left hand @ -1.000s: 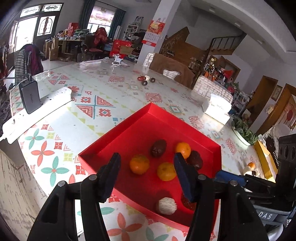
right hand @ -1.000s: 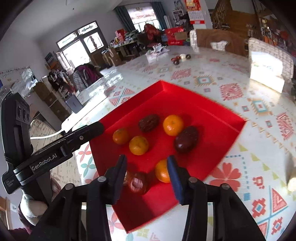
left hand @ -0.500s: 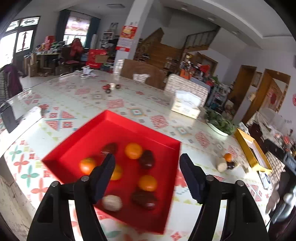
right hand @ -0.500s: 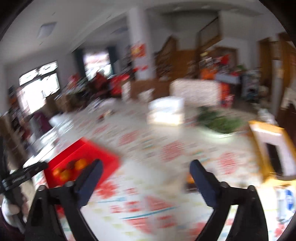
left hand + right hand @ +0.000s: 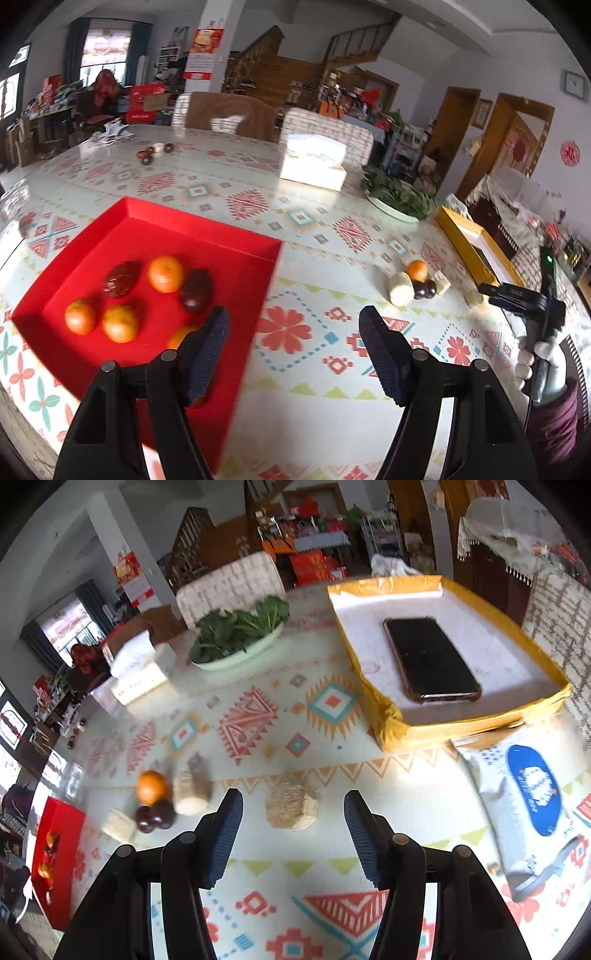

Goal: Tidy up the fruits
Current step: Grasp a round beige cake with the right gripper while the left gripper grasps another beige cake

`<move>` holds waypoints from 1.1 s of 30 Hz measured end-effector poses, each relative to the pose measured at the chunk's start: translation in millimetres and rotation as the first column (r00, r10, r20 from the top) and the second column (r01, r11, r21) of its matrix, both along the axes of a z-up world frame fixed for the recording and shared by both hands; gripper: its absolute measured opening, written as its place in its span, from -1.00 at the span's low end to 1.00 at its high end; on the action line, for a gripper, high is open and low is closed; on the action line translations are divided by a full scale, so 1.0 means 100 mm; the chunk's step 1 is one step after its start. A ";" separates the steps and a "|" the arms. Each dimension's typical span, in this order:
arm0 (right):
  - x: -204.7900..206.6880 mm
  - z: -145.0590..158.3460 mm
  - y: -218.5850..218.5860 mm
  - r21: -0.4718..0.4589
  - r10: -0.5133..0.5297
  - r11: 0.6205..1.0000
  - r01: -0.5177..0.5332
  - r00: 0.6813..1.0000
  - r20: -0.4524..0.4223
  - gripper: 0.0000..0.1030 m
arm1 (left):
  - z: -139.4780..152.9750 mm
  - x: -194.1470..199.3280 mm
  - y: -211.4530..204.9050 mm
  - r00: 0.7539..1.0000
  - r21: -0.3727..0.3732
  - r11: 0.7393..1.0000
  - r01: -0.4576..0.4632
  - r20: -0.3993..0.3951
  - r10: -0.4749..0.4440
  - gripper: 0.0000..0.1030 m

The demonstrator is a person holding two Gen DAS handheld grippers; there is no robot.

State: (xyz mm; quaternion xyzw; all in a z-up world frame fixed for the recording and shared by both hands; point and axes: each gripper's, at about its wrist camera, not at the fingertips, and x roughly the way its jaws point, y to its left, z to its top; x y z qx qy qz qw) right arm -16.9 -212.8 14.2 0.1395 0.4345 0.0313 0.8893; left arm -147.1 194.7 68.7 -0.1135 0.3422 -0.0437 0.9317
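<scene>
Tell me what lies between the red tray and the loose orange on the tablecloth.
Only bare patterned tablecloth shows between the red tray and the loose orange in the left wrist view.

Fruits [image 5: 164, 274] lie in the tray [image 5: 207, 236]; more fruits [image 5: 416, 270] lie right of it.

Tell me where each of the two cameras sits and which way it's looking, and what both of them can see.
Left wrist: rides the left gripper, looking down over its open fingers at the red tray of fruit; the person's other gloved hand shows at right.
Right wrist: rides the right gripper, fingers closing on nothing, facing a beige block and the yellow box.
Shared: the tray, the loose orange, the bowl of greens.
</scene>
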 end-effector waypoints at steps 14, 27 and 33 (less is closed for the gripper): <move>0.07 -0.20 0.18 -0.092 0.038 0.995 -0.037 0.999 0.004 -0.25 | -0.30 0.78 -1.10 0.971 0.131 0.964 0.231 -0.097 -0.219 0.40; 0.02 -0.18 0.28 -0.051 0.093 0.994 -0.091 0.995 0.023 -0.26 | -0.61 1.34 -1.58 0.933 0.158 0.929 0.335 -0.192 -0.304 -0.35; 0.01 -0.16 0.24 0.018 0.104 0.994 -0.105 0.994 0.038 -0.27 | -0.56 1.23 -1.46 0.945 0.124 0.944 0.306 -0.159 -0.285 -0.35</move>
